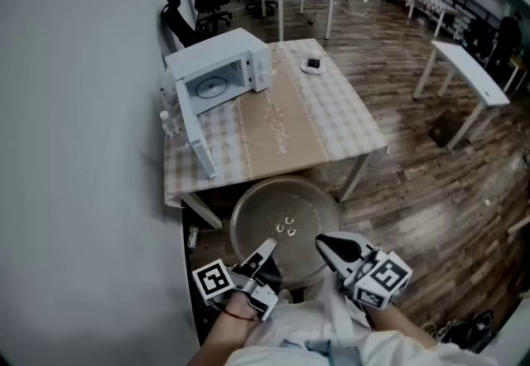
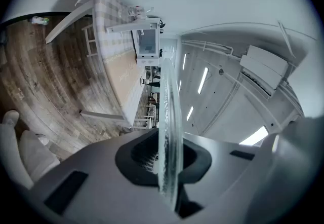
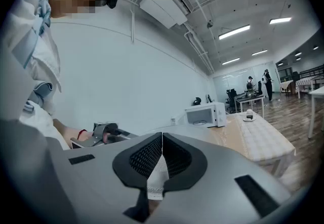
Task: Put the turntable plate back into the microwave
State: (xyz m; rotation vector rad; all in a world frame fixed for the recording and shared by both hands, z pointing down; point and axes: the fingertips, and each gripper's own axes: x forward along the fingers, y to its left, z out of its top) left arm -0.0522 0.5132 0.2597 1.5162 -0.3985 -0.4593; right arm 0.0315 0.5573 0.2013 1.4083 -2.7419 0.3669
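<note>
Plate (image 1: 286, 222): being carried, well short of the microwave (image 1: 217, 74).
Left gripper (image 1: 267, 252): jaws clamping its rim — bearing it.
Right gripper (image 1: 324, 243): jaws resting together — gripping nothing.

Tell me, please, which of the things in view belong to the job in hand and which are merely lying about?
For the job: turntable plate, its rim clamped in the jaws of the left gripper; microwave, door open; checked table under it.

Lying about: cup on saucer; small bottle; office chairs; narrow white table.
</note>
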